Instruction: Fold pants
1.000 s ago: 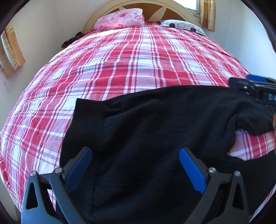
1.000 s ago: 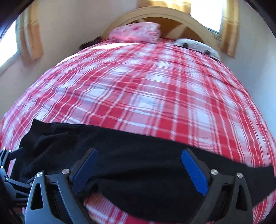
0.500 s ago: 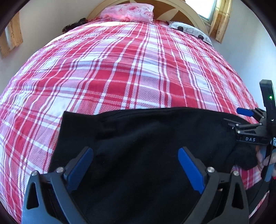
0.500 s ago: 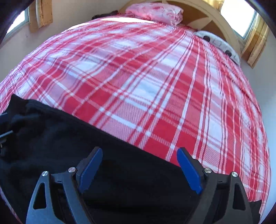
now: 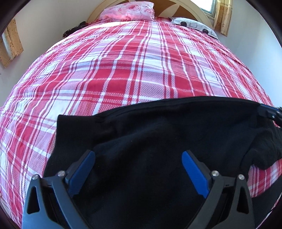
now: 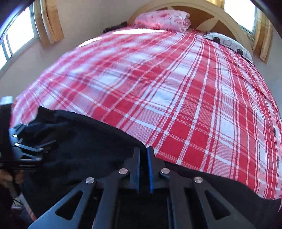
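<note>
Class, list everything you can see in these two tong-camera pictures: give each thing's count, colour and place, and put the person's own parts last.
pants: one, black, spread across near end of bed
bedspread: one, red-and-white plaid, covering bed
pink pillow: one, at headboard
spotted pillow: one, white with black, far right
headboard: one, cream, arched
curtains: tan, beside windows
left tongs: blue pads, open over pants
right tongs: shut on pants' far edge
hand: one, left edge

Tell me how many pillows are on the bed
2. A pink flowered pillow lies at the middle of the headboard, and a white pillow with dark dots lies to its right, at the bed's far corner. Others may be hidden beyond them.
</note>
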`<state>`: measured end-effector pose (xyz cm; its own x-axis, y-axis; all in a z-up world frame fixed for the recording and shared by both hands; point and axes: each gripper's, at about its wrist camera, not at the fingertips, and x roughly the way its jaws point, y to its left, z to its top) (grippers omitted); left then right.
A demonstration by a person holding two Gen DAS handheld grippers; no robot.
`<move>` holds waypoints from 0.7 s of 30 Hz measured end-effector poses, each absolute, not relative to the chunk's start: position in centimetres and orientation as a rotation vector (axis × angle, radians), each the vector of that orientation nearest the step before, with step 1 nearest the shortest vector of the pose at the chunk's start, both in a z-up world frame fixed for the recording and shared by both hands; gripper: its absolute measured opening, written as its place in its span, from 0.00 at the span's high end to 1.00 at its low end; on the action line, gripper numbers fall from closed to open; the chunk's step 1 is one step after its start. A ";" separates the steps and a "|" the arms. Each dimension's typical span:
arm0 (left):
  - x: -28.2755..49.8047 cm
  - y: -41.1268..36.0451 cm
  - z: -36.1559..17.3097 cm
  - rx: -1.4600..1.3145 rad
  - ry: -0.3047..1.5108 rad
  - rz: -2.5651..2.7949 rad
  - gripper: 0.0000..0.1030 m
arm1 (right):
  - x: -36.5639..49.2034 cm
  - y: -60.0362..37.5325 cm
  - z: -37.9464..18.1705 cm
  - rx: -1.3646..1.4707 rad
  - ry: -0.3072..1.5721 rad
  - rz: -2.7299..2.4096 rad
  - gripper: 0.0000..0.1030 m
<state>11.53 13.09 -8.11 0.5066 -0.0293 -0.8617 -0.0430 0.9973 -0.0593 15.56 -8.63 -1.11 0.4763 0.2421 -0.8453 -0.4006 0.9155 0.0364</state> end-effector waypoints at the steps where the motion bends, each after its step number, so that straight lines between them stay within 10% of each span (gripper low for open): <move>1: 11.2 13.0 -7.9 -0.080 1.035 0.002 0.02 | 14.8 -8.8 -0.4 -0.165 0.985 0.400 0.94; 14: 5.3 15.2 -4.4 -0.143 0.883 -0.073 0.02 | -0.3 -8.6 0.9 -0.062 0.868 0.480 1.00; 21: 6.1 14.3 -5.2 -0.099 0.936 -0.016 0.02 | 6.6 -8.6 2.4 0.012 0.854 0.478 0.93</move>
<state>6.14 14.34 -5.21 0.5929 -0.0571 -0.8032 -0.0293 0.9953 -0.0924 6.56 -8.57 2.40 0.5578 0.4100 -0.7216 -0.4009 0.8944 0.1983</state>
